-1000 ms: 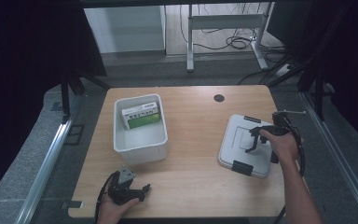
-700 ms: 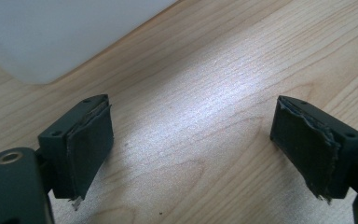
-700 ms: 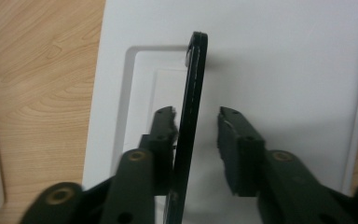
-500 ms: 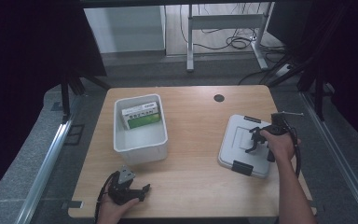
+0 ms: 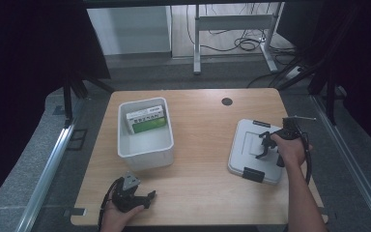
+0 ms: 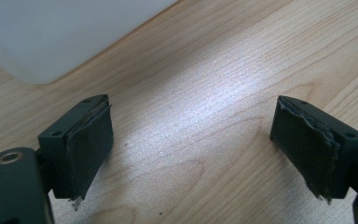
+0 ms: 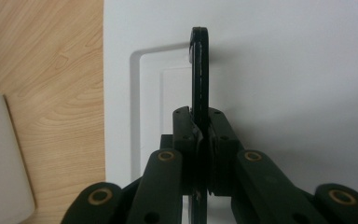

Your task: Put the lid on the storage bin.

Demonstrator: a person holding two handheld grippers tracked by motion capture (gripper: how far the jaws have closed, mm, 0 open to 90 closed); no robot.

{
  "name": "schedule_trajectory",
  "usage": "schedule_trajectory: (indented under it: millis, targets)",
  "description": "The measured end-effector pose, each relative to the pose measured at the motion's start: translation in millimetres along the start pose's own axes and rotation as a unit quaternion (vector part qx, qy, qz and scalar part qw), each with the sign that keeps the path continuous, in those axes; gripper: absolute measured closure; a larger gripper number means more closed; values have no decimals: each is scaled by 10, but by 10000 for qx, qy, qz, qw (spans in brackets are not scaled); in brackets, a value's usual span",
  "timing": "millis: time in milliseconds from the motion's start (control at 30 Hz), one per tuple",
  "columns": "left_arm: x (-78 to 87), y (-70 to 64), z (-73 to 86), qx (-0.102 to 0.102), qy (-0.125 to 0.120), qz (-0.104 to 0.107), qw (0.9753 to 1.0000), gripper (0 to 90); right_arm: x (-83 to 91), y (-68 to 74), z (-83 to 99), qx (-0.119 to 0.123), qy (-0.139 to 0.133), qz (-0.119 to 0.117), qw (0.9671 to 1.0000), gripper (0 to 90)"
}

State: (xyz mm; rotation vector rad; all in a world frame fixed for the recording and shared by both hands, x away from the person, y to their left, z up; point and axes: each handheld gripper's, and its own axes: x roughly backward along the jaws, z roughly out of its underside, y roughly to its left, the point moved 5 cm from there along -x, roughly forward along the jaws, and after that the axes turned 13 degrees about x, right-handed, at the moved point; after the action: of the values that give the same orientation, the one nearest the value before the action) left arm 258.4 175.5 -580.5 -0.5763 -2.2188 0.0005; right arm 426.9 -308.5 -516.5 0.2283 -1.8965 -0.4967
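A white bin stands on the left half of the wooden table with a green-and-white box lying in it. A white lid lies flat on the right half. Its black handle stands upright, and my right gripper is shut on it, jaws pressed to both sides. From above, the right gripper sits over the middle of the lid. My left gripper rests near the front edge, just in front of the bin. In its own view the left gripper is open over bare wood.
Black clips sit at the lid's near edge and far edge. A round black grommet is set into the table at the back. The bin's wall rises close ahead of the left gripper, and a bin corner lies left of the lid.
The right hand and gripper have shifted slightly left over the lid, still on the handle. The left gripper has not moved.
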Motion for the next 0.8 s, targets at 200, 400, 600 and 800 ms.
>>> schedule_trajectory:
  millis: [200, 400, 600, 800]
  targets:
    - [0, 0, 0, 0, 1, 0, 10000, 130, 80, 34, -16, -22, -82, -111, 9999, 844]
    - [0, 0, 0, -2, 2, -1, 10000, 130, 172, 109, -21, 73, -123, -225, 9996, 844]
    - [0, 0, 0, -3, 0, -1, 10000, 130, 241, 234, -36, 239, -155, -319, 9991, 843]
    - [0, 1, 0, -5, 1, -1, 10000, 130, 298, 404, -36, 423, -137, -465, 9979, 843]
